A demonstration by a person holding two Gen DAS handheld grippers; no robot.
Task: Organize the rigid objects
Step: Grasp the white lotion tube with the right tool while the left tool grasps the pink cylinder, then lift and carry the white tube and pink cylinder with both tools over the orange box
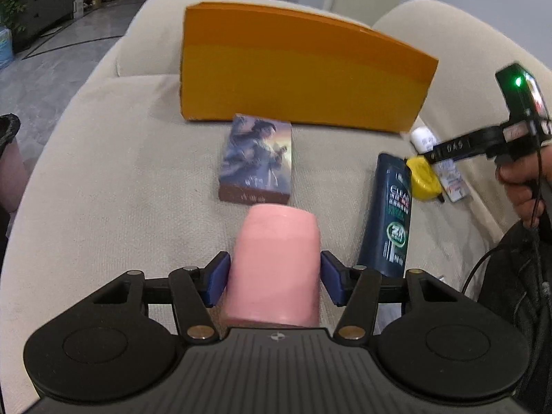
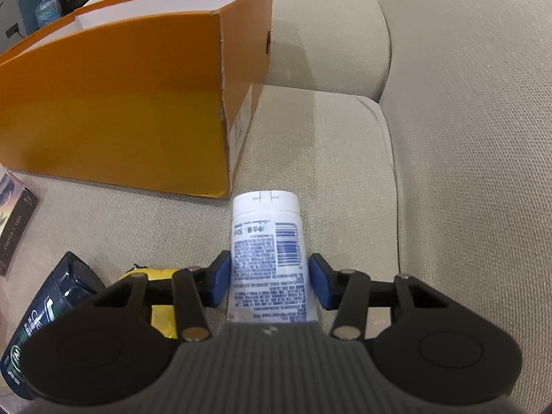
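Observation:
My left gripper [image 1: 275, 276] has its blue pads on both sides of a pink cup [image 1: 276, 262] lying on the beige sofa seat; the pads touch or nearly touch its sides. My right gripper [image 2: 269, 281] straddles a white tube [image 2: 267, 252] with printed text, pads close beside it, a small gap on the right. The right gripper also shows in the left wrist view [image 1: 445, 153]. An orange box [image 1: 296, 69] stands open at the back; it also shows in the right wrist view [image 2: 114, 103].
A picture card box [image 1: 257, 160] lies in front of the orange box. A dark shampoo bottle [image 1: 390, 217] and a yellow object [image 1: 422, 179] lie between the grippers. Sofa backrest [image 2: 465, 103] rises on the right.

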